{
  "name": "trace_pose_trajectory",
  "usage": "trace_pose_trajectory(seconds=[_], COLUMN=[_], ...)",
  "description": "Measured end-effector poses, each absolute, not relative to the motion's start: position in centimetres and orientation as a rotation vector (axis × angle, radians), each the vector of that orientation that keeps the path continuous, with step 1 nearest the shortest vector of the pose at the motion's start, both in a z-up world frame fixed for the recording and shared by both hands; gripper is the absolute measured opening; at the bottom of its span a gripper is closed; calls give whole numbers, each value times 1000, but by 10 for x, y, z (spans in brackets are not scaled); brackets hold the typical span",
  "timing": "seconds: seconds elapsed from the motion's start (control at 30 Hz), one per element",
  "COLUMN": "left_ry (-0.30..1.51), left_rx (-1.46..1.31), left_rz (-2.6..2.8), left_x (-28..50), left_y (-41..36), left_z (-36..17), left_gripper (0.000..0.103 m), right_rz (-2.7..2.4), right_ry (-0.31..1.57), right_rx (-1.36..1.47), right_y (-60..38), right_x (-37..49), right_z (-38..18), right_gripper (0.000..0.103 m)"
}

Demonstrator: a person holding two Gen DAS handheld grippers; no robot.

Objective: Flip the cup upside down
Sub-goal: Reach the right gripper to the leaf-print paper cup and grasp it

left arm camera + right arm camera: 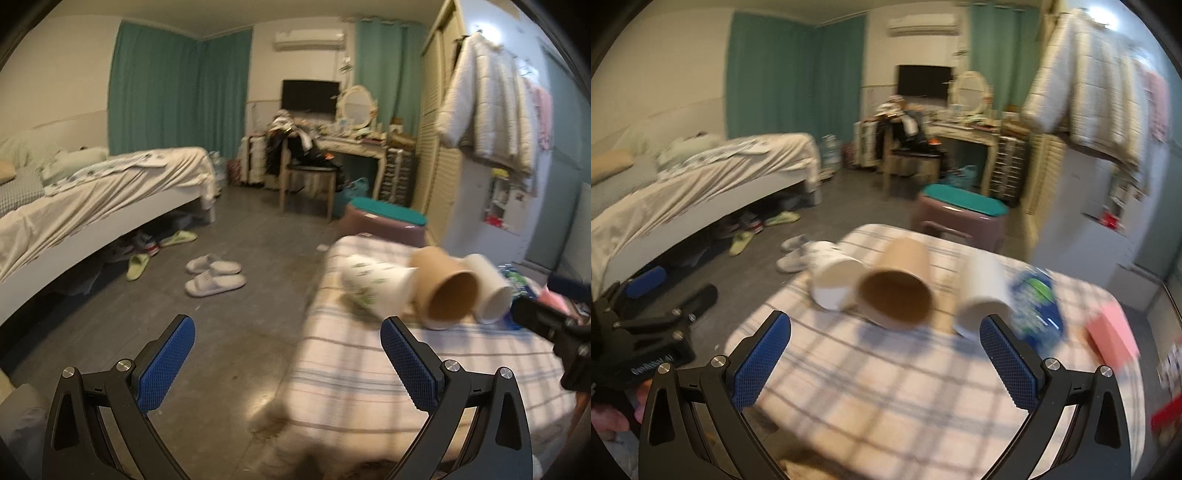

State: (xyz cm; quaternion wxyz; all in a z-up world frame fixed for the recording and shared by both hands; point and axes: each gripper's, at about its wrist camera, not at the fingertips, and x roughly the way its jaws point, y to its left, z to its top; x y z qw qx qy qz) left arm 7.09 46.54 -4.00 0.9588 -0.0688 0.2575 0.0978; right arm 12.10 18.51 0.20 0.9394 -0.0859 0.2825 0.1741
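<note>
Three paper cups lie on their sides on a small table with a checked cloth (923, 387). A brown cup (897, 288) lies in the middle, its mouth toward me. A white cup with a green leaf print (833, 273) lies to its left and a plain white cup (984, 291) to its right. They also show in the left wrist view: leaf cup (376, 286), brown cup (445, 290), white cup (489, 288). My right gripper (884, 338) is open and empty just before the brown cup. My left gripper (288, 341) is open and empty, left of the table.
A blue-green packet (1036, 306) and a pink box (1112, 338) lie on the table's right side. A pink stool with a teal lid (960, 218) stands behind the table. A bed (92, 199) is at the left, slippers (212, 275) on the floor.
</note>
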Motion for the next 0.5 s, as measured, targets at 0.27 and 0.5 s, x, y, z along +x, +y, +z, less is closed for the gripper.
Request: trace_pose_trajectory(seconds=[0.27, 0.5], left_ry=[589, 627], left_rx=[-171, -185], left_rz=[316, 337], left_x=[102, 124], left_y=[516, 531], left_z=[-59, -75], left_gripper=[103, 103], right_rz=[575, 614], right_ry=[721, 835], right_rx=[-408, -547], right_y=[271, 311], right_x=[210, 256], right_z=[-18, -59], right_gripper=[103, 92])
